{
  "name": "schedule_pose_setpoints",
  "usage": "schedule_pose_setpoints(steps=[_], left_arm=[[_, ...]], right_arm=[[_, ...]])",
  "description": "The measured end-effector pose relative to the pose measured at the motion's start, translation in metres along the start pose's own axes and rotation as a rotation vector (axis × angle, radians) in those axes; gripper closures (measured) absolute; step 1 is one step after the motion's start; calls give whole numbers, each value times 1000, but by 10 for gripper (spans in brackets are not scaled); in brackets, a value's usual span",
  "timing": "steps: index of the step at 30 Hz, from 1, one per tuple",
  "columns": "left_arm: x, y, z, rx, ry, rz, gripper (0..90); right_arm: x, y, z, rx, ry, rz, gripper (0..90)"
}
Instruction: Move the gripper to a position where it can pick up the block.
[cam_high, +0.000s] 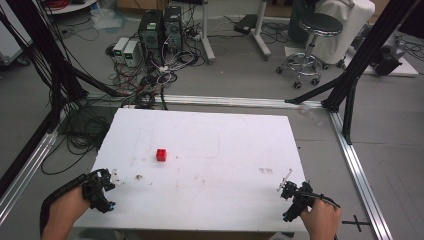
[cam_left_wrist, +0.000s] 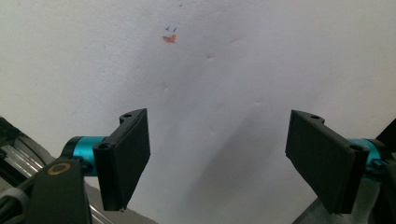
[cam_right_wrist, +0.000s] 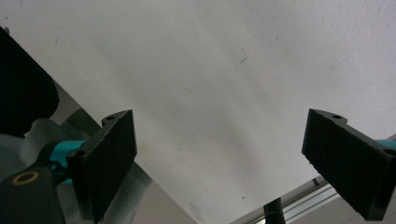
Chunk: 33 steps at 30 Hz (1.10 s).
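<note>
Red and small, the cube (cam_high: 161, 155) sits alone on the white bench (cam_high: 240, 150), left of centre and well clear of both tools. The left hand-held gripper (cam_high: 102, 192) rests at the near left corner, the right hand-held gripper (cam_high: 295, 195) at the near right edge; each has its jaws spread wide with nothing between them. No step looks begun. Judging by position, the left one is nearer, so a reach forward and rightward to straddle the cube seems the likely opening move.
</note>
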<state>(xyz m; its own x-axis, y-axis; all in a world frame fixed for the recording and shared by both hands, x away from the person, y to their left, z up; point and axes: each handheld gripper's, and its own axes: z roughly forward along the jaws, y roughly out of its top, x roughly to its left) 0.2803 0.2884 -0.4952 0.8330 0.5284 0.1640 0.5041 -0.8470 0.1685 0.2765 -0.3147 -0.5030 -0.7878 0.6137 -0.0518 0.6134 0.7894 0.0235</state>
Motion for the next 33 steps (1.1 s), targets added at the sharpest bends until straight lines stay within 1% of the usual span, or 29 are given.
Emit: schedule_pose_setpoints(steps=[2,6,7,10,13,15,17,19,20,27,28,30,31,33], left_arm=[[0,0,0,1,-5,-2,223],[0,0,1,5,-6,-5,223],[-1,0,1,-5,-4,-20,223],[1,-1,0,0,-5,-15,222],[1,-1,0,-2,-5,-16,223],[1,-1,0,-8,-6,-21,223],[1,-1,0,-2,-9,-20,223],[1,-2,0,-4,-6,-21,223],[1,-1,0,0,-9,-14,223],[-1,-1,3,4,-15,-4,223],[0,-1,2,11,-15,5,223],[0,0,3,5,-17,11,223],[1,1,4,1,-23,25,223],[1,2,4,4,-27,32,223]], right_arm=[[0,0,-1,-4,1,5,95],[0,0,-1,-3,2,0,95],[1,0,-2,-3,7,12,95],[1,1,-1,-2,-3,0,95],[1,2,-1,0,-1,-6,95],[1,2,-1,0,-2,-6,95],[1,1,-1,-3,1,-7,95],[0,0,-2,-7,-1,1,95],[0,-1,-3,-5,0,2,95],[-1,-3,-2,-9,5,10,95],[-1,-3,-2,-9,5,10,95],[-1,-3,-1,-10,10,12,95],[-1,-4,-1,-12,12,10,95],[-1,-4,-1,-15,14,15,95]])
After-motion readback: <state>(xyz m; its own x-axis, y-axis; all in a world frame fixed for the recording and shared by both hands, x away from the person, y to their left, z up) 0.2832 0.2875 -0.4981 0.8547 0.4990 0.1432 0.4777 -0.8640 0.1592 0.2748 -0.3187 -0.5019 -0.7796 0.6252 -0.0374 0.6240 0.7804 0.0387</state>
